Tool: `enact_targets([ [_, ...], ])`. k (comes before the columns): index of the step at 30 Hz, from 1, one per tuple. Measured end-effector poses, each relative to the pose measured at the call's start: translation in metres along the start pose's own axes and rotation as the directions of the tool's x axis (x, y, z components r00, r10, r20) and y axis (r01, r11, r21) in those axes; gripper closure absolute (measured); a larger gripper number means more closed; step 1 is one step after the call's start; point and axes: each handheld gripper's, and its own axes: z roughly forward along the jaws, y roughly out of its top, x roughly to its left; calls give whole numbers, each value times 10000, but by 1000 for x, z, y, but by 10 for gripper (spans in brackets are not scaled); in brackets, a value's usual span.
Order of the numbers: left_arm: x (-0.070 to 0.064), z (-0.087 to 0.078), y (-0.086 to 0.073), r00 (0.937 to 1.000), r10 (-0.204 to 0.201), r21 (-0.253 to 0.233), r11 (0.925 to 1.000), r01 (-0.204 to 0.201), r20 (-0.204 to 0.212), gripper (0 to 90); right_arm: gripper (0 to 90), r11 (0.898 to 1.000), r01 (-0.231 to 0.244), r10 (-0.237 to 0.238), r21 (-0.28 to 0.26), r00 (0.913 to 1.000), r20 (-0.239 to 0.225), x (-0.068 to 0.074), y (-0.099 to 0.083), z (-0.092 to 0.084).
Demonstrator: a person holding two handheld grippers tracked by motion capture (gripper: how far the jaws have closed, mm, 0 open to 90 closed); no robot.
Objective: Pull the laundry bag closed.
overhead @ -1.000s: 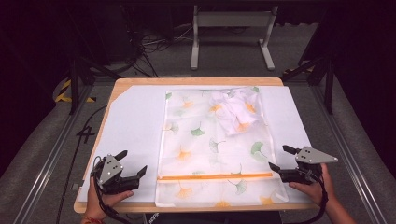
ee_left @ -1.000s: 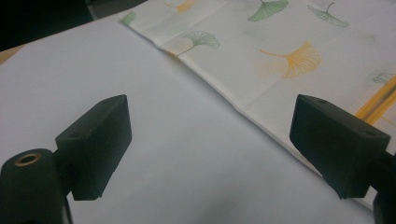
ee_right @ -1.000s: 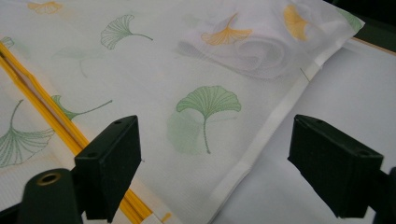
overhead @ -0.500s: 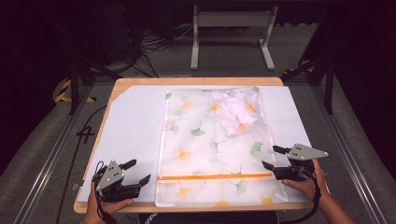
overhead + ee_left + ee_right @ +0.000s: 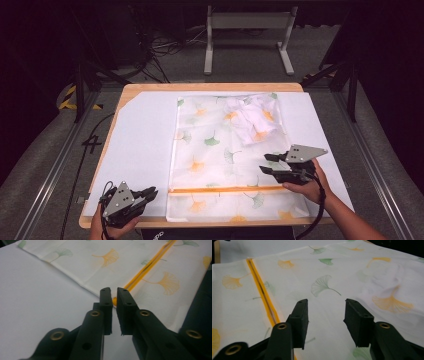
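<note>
- The left gripper (image 5: pixel 150 193) sits at the near left of the table (image 5: pixel 150 88), held in a hand (image 5: pixel 107 229), on the white sheet (image 5: pixel 140 140) just beside the mesh laundry bag (image 5: pixel 220 155); its jaws stand almost together with nothing between them (a thin gap shows in the left gripper view (image 5: pixel 113 293)), tips aimed at the near end of the orange zipper (image 5: pixel 150 263).
- The orange zipper (image 5: pixel 225 190) runs across the bag close to its near edge.
- The right gripper (image 5: pixel 264 164) hangs over the bag's right part, past the zipper, in the other hand (image 5: pixel 305 185); its jaws have just been closing and stand half apart (nothing gripped; printed mesh lies below them in the right gripper view (image 5: pixel 325 307)).
- The bag, printed with ginkgo leaves, lies flat mid-table, reaching from near edge to far edge.
- A crumpled white garment (image 5: pixel 252 117) lies inside the bag's far right corner.
</note>
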Motion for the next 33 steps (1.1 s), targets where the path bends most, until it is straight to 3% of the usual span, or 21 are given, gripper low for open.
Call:
enact_targets([
  [6, -8, 11, 3, 9983, 274, 373, 9989, -293, 507, 900, 630, 9998, 146, -135, 146, 9969, -769, 16, 35, 36],
  [14, -14, 29, 6, 9925, 630, 912, 9932, -727, 1049, 900, 688, 9968, 710, -634, 368, 9822, -1768, 42, 70, 90],
  [15, -14, 29, 6, 9925, 630, 912, 9932, -727, 1049, 900, 688, 9968, 710, -634, 368, 9822, -1768, 42, 70, 90],
  [16, -15, 32, 7, 9909, 684, 982, 9920, -799, 1160, 900, 715, 9936, 1023, -907, 488, 9756, -2001, 51, 77, 106],
  [18, -17, 35, 7, 9899, 774, 1141, 9893, -911, 1187, 900, 719, 9926, 1086, -950, 545, 9732, -2095, 54, 80, 111],
  [22, -20, 40, 6, 9879, 918, 1378, 9845, -1089, 1248, 900, 791, 9861, 1461, -1203, 795, 9566, -2656, 72, 91, 142],
  [23, -20, 40, 6, 9879, 918, 1378, 9845, -1089, 1248, 900, 791, 9861, 1461, -1203, 795, 9566, -2656, 72, 91, 142],
  [26, -19, 42, 5, 9876, 867, 1416, 9843, -1052, 1308, 900, 823, 9830, 1645, -1330, 819, 9444, -3007, 84, 100, 162],
  [29, -20, 43, 5, 9867, 917, 1479, 9827, -1115, 1342, 900, 865, 9780, 1893, -1497, 879, 9295, -3370, 96, 106, 178],
  [31, -20, 45, 5, 9857, 951, 1619, 9798, -1173, 1390, 900, 881, 9693, 2202, -1681, 1095, 9182, -3586, 107, 108, 191],
  [33, -20, 46, 4, 9859, 914, 1657, 9795, -1143, 1399, 900, 885, 9661, 2298, -1735, 1177, 9155, -3631, 111, 108, 195],
])
